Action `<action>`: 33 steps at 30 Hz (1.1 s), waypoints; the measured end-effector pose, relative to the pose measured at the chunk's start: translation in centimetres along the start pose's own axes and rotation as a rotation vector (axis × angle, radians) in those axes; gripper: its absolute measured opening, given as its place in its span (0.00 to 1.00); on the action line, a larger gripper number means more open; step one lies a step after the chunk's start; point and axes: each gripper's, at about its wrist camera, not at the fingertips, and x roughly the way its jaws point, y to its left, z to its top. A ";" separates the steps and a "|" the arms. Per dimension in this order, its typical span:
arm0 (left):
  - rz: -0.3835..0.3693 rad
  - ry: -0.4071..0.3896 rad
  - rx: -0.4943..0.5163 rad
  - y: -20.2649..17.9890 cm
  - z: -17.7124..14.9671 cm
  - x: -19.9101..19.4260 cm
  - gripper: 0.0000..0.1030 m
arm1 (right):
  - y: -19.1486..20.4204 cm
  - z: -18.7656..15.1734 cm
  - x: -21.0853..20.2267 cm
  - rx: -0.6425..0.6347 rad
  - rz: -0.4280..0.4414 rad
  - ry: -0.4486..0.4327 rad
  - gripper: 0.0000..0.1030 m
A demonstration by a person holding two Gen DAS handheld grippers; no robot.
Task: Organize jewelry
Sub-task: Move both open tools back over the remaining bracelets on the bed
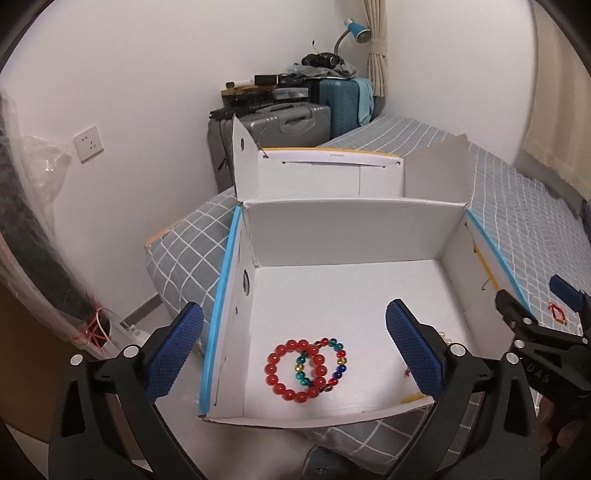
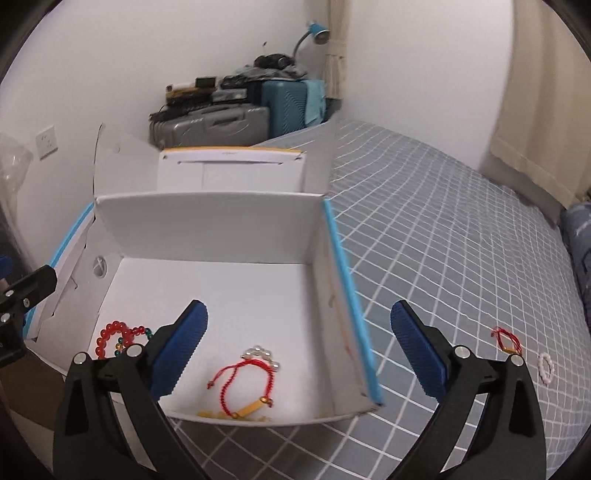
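Observation:
An open white box (image 1: 347,236) (image 2: 207,229) sits on the bed. On its floor lie a red bead bracelet (image 1: 295,369) (image 2: 110,338) overlapping a multicoloured bead bracelet (image 1: 334,360), plus a red cord bracelet (image 2: 243,384) and a pearl bracelet (image 2: 260,356). On the bedsheet to the right lie a red string bracelet (image 2: 506,338) (image 1: 557,314) and a small pink bead ring (image 2: 546,366). My left gripper (image 1: 295,341) is open and empty above the box's near edge. My right gripper (image 2: 299,343) is open and empty over the box's right wall; it also shows in the left wrist view (image 1: 535,299).
The bed has a grey checked sheet (image 2: 461,240). The box's raised lid (image 1: 328,170) stands behind it. Suitcases (image 1: 280,122) with clutter and a blue lamp (image 1: 356,31) stand at the far wall. A curtain (image 2: 535,110) hangs at the right. A plastic-wrapped bundle (image 1: 33,240) leans at the left.

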 end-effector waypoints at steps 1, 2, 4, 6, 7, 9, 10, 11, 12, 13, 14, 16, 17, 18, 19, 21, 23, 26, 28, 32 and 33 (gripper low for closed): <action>-0.008 0.002 0.007 -0.3 0.0 -0.1 0.94 | -0.4 -0.1 -0.2 0.001 -0.010 0.001 0.93; -0.013 0.004 0.017 -0.7 -0.1 -0.2 0.94 | -1.0 -0.3 -0.4 -0.001 -0.026 0.002 0.93; -0.032 -0.004 0.035 -1.6 -0.1 -0.5 0.94 | -2.4 -0.9 -1.1 0.001 -0.061 -0.003 0.93; -0.060 -0.010 0.042 -2.8 -0.1 -0.7 0.94 | -3.9 -1.6 -1.9 -0.003 -0.099 -0.004 0.93; -0.071 -0.011 0.045 -3.3 -0.1 -0.8 0.94 | -4.9 -2.0 -2.4 0.007 -0.113 -0.008 0.93; -0.099 -0.012 0.063 -4.9 0.0 -1.0 0.94 | -7.3 -2.8 -3.5 0.044 -0.131 -0.005 0.93; -0.119 -0.019 0.082 -6.2 0.1 -1.2 0.94 | -8.4 -3.1 -3.9 0.057 -0.146 -0.007 0.93; -0.129 -0.025 0.092 -7.1 0.1 -1.4 0.94 | -9.8 -3.5 -4.7 0.075 -0.175 -0.014 0.93; -0.138 -0.027 0.100 -8.0 0.1 -1.4 0.94 | -10.5 -3.8 -5.2 0.084 -0.192 -0.016 0.93; -0.158 -0.028 0.109 -9.1 0.0 -1.5 0.94 | -11.8 -4.3 -5.8 0.097 -0.210 -0.014 0.93; -0.172 -0.028 0.116 -9.9 0.0 -1.6 0.94 | -12.7 -4.7 -6.1 0.105 -0.220 -0.008 0.93; -0.207 -0.025 0.144 -12.2 -0.3 -1.8 0.94 | -15.0 -5.8 -7.0 0.130 -0.257 0.003 0.93; -0.226 -0.025 0.162 -13.5 -0.5 -1.9 0.94 | -16.3 -6.5 -7.4 0.143 -0.279 0.011 0.93; -0.239 -0.026 0.175 -14.5 -0.7 -2.0 0.94 | -17.3 -7.1 -7.7 0.152 -0.291 0.018 0.93; -0.256 -0.027 0.193 -15.8 -0.9 -2.2 0.94 | -18.4 -7.7 -8.0 0.163 -0.305 0.025 0.93; -0.296 -0.029 0.215 -17.9 -1.4 -2.4 0.94 | -20.6 -9.1 -8.6 0.195 -0.336 0.038 0.93; -0.331 -0.026 0.250 -20.6 -2.0 -2.5 0.94 | -22.4 -10.3 -9.2 0.221 -0.341 0.039 0.93; -0.382 -0.017 0.310 -24.6 -3.1 -2.6 0.94 | -25.3 -12.6 -10.1 0.250 -0.373 0.061 0.93; -0.416 -0.010 0.340 -27.1 -3.9 -2.9 0.94 | -26.8 -13.9 -10.6 0.267 -0.392 0.073 0.93; -0.464 0.004 0.377 -31.6 -5.5 -2.9 0.94 | -29.1 -16.8 -11.7 0.296 -0.433 0.101 0.93; -0.483 0.016 0.393 -33.0 -6.0 -2.7 0.94 | -29.7 -17.7 -12.0 0.302 -0.455 0.108 0.93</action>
